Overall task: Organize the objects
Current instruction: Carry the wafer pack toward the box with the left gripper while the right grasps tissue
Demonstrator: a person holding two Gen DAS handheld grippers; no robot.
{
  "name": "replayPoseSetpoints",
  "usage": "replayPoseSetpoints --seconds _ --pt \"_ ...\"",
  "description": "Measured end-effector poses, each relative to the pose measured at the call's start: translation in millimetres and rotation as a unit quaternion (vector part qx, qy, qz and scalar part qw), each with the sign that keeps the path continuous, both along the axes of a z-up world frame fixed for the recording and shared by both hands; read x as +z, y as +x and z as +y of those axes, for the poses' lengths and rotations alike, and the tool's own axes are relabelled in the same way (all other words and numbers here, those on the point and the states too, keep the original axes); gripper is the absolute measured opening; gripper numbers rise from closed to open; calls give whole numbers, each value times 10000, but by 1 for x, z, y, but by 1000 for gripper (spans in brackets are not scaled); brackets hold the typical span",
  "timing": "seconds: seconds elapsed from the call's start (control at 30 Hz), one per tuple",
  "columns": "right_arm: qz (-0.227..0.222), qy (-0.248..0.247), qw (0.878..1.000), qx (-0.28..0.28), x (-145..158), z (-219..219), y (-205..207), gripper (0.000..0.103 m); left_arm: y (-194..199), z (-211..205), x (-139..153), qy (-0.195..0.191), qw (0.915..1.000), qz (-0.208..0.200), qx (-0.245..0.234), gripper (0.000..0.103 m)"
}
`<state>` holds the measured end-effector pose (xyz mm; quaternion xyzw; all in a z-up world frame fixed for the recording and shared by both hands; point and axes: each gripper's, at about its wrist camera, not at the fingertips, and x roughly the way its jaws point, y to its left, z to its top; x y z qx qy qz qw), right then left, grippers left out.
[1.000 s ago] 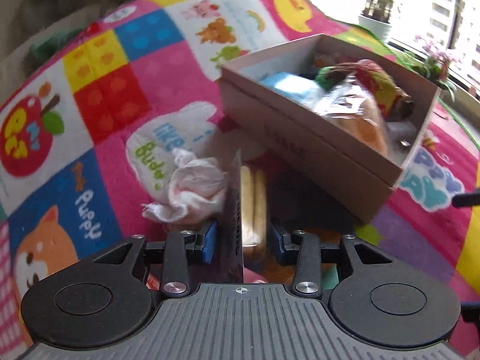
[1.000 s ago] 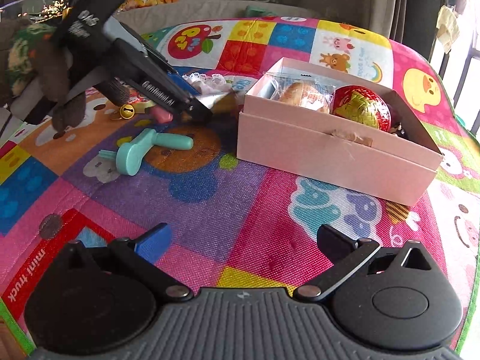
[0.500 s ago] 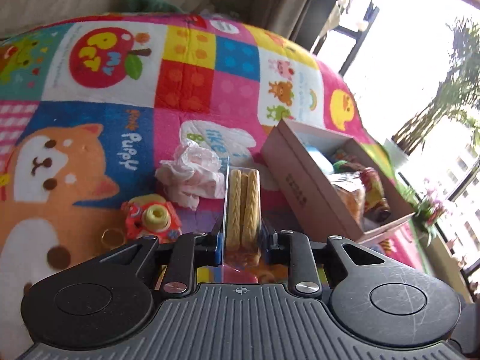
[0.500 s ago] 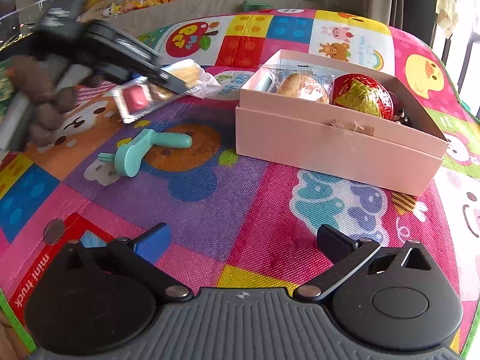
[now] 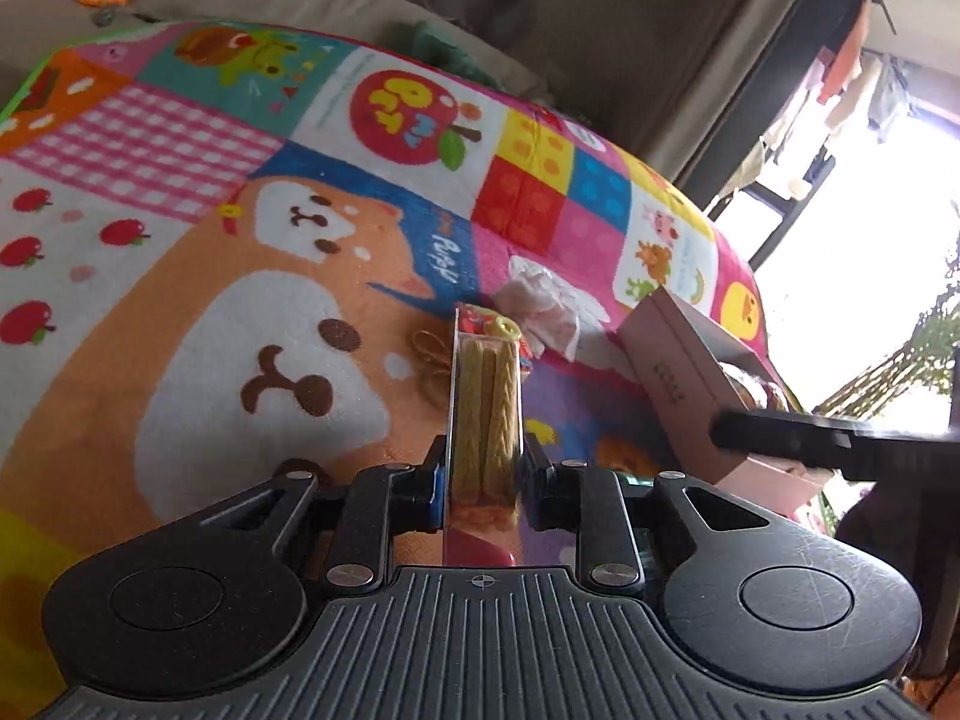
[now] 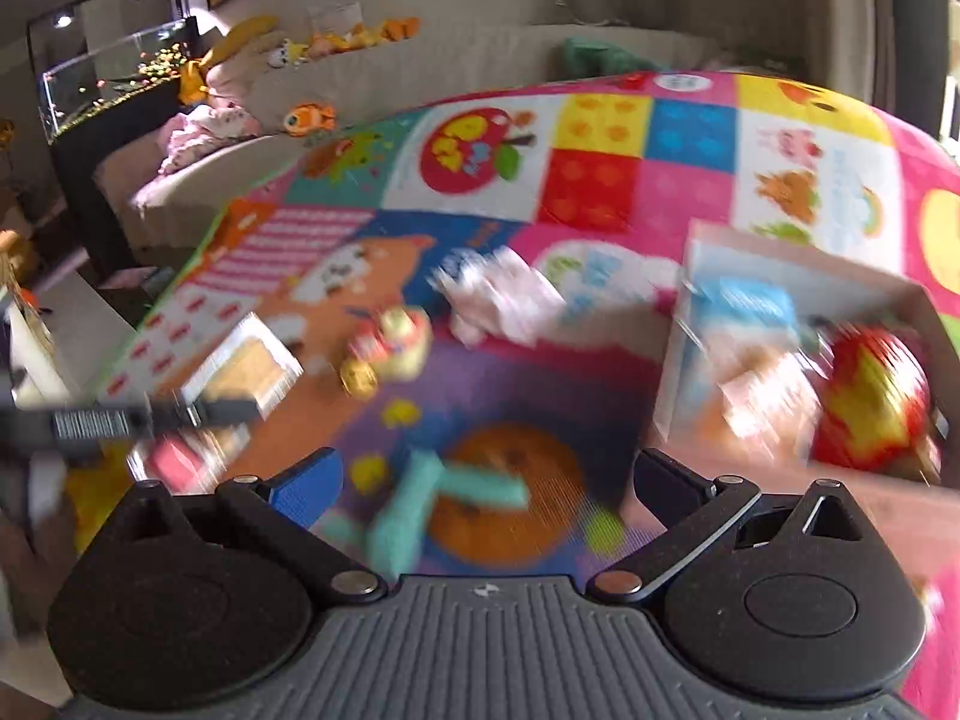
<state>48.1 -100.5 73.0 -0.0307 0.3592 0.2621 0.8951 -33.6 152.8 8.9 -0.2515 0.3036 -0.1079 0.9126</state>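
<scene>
Left gripper [image 5: 485,468] clamps biscuit packet [image 5: 485,414] near "Puppy" [image 5: 443,258] lettering.

play mat [image 5: 180,276]: soft printed cloth-like surface, matt, finely textured | biscuit packet [image 5: 483,414]: clear glossy plastic film over ridged biscuits | box [image 5: 672,372] at 3 o'clock: pink matt cardboard | tissue [image 5: 543,306]: crumpled paper | left gripper [image 5: 483,474]: black matt plastic, metal rivets
</scene>
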Motion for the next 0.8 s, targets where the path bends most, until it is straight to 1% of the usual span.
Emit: replayPoseSetpoints --seconds 0.07,0.13,0.17,0.2,0.27,0.3,0.33,0.37,0.4,0.43,0.47,0.53,0.6,0.7,0.8 --pt "108 46 9997 -212 5 16 31 103 -1 -3 -7 -160 9998 -61 -34 26" --pt "255 106 9982 -524 3 28 62 102 -2 -8 -14 -193 9998 -47 -100 26" --pt "310 93 9974 -636 0 34 75 102 -4 -9 -13 -162 9998 -96 -102 26" --pt "419 55 9966 -709 -6 40 91 99 -5 -9 -13 -174 9997 -130 -118 26" --pt "680 -32 9950 -725 -19 52 114 94 -3 -8 -15 -209 9997 -70 -132 26" --pt "781 -121 9939 -772 -28 58 122 88 -4 -8 -16 -225 9996 -78 -129 26" --pt "809 -237 9930 -832 -35 64 129 80 -4 -7 -16 -234 9996 -83 -130 26" --pt "838 -343 9921 -871 -40 69 133 75 -4 -7 -16 -250 9996 -84 -130 26" --pt "880 -411 9915 -867 -43 73 137 63 -4 -6 -16 -272 9995 -84 -127 26" --pt "922 -469 9912 -830 -45 76 137 48 -3 -5 -17 -309 9994 -77 -126 26" --pt "941 -524 9915 -725 -45 79 135 43 -3 -4 -17 -344 9993 -68 -121 26" --pt "812 -586 9941 -413 -35 81 121 27 -3 -3 -18 -381 9992 -57 -108 26" --pt "678 -551 9959 -232 -19 75 102 18 -3 -4 -17 -367 9993 -54 -99 26" --pt "576 -273 9979 88 9 52 64 11 -4 -4 -16 -337 9994 -55 -78 26" --pt "458 -188 9984 282 26 23 23 10 -4 -4 -16 -328 9994 -43 -64 26"
